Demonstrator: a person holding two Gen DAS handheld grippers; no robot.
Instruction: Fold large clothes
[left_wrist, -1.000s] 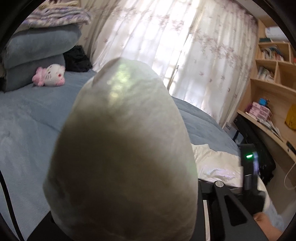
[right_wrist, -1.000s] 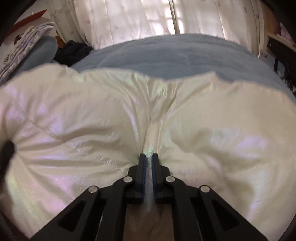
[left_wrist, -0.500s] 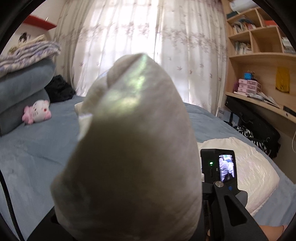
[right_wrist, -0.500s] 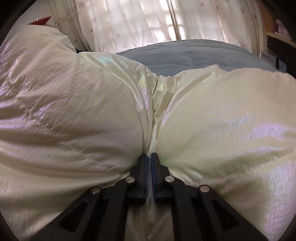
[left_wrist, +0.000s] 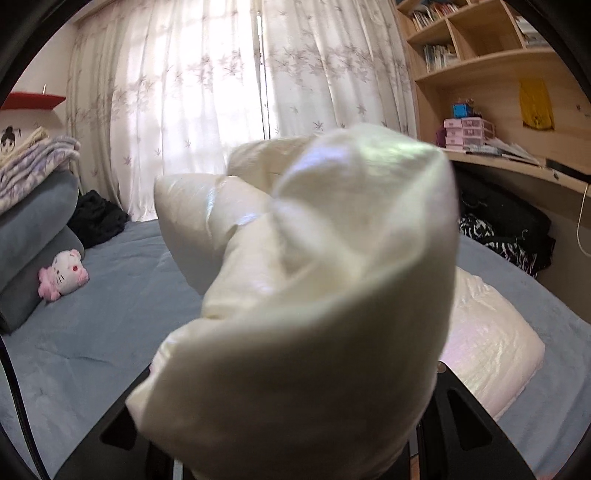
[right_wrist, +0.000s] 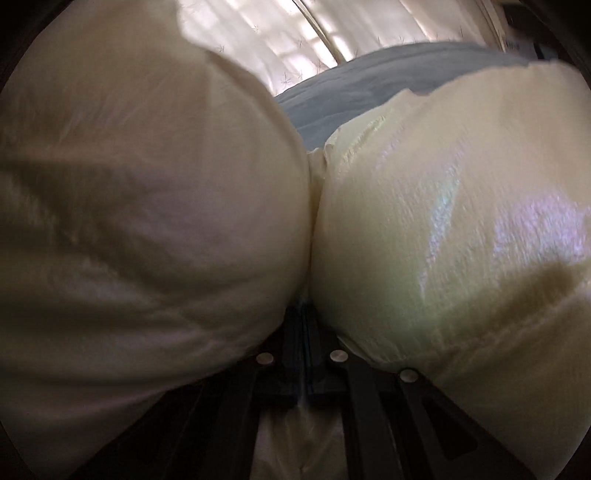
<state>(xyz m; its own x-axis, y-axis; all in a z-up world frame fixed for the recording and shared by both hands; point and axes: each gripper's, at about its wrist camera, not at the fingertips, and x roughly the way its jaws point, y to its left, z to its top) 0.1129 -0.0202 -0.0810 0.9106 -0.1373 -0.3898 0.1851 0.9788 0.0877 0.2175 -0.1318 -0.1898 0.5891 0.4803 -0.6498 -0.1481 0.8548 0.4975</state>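
A puffy cream jacket (left_wrist: 314, 277) with a pearly sheen fills the left wrist view. One bulging fold of it is raised off the blue bed (left_wrist: 110, 332) by my left gripper (left_wrist: 295, 443), whose fingertips are buried in the fabric. Another part of the jacket lies flat on the bed at the right (left_wrist: 487, 332). In the right wrist view my right gripper (right_wrist: 304, 325) is shut on a thin seam between two swollen jacket panels (right_wrist: 443, 221). A shadowed fold (right_wrist: 147, 221) crowds in from the left.
Grey pillows (left_wrist: 33, 236) with a folded blanket on top and a pink-and-white plush toy (left_wrist: 62, 273) sit at the bed's left. Dark clothes (left_wrist: 98, 218) lie by the curtains (left_wrist: 221, 92). A wooden desk with shelves (left_wrist: 517, 158) and a black bag (left_wrist: 506, 225) stand at the right.
The left gripper rose and rolled, carrying its jacket fold rightward over the flat part. In the right view that fold swelled in from the left until it covers half the picture; the right grip held.
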